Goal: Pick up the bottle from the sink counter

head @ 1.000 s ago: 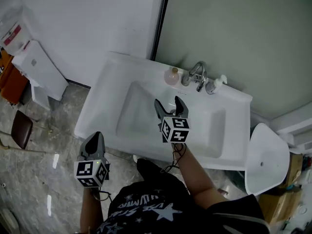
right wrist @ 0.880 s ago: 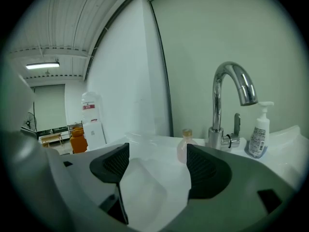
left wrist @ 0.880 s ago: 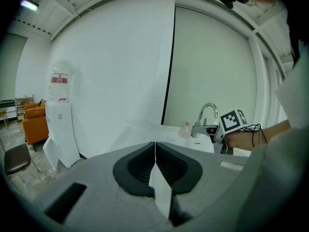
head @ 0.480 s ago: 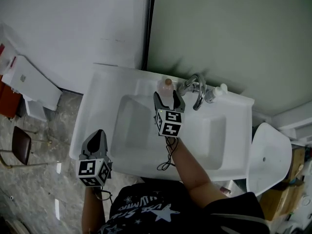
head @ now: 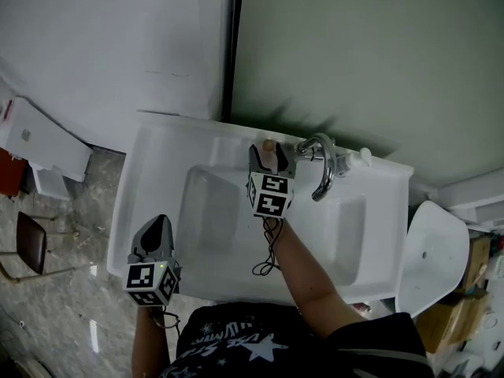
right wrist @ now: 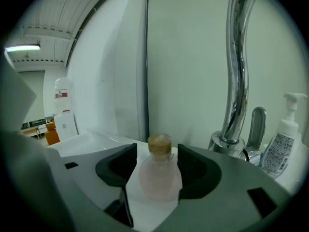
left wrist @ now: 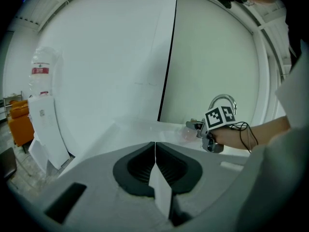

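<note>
A small pink bottle [head: 269, 146] with a cork-coloured cap stands upright on the white sink counter [head: 157, 156], just left of the faucet. My right gripper [head: 272, 157] reaches over the basin and its jaws are closing with the bottle [right wrist: 159, 175] between them. The round body almost fills the gap in the right gripper [right wrist: 155, 153] view, and a firm press on both pads does not show. My left gripper [head: 155, 231] hangs in front of the counter's near left corner, shut and empty [left wrist: 155, 149].
A chrome faucet [head: 321, 168] curves up right beside the bottle, with its tall spout [right wrist: 236, 81] close to the right jaw. A white pump dispenser [head: 358, 157] stands behind it on the right. A white rounded fixture [head: 429, 266] sits at the right, a brown chair [head: 27, 239] on the floor at the left.
My right gripper has moved from over the basin to the back ledge, so that its jaws now flank the bottle and stand narrower. The left gripper has stayed low at the left.
</note>
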Tool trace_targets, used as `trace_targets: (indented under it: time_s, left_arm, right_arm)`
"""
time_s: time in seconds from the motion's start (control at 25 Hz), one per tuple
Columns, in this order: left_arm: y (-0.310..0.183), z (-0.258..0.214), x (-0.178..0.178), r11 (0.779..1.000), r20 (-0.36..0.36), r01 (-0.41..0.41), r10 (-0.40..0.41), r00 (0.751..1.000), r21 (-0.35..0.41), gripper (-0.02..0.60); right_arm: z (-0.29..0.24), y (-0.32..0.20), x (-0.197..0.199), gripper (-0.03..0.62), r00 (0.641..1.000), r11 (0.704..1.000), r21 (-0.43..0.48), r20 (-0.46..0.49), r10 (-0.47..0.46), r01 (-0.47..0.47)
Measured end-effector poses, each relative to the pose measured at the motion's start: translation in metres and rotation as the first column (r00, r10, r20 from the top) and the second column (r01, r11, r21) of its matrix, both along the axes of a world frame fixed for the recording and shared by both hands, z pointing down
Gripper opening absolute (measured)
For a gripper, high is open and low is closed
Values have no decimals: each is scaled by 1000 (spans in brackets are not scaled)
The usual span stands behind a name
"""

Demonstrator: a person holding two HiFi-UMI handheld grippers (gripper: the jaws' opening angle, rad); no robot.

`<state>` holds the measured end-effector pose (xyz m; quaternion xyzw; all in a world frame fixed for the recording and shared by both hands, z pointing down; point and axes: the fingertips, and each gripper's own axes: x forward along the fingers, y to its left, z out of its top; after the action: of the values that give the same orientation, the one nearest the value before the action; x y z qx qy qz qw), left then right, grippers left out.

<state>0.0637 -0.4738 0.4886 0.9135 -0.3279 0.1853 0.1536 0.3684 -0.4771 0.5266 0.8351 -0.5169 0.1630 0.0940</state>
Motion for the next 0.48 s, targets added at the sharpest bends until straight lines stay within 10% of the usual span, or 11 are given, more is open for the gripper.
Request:
trace_targets:
  time_s: [0.48]
  left_arm:
    - [3, 15, -3, 1000, 21, 14, -14, 1000, -15, 21]
  right_arm:
    - [3, -7, 9, 143, 999, 1000, -23, -38, -20, 19]
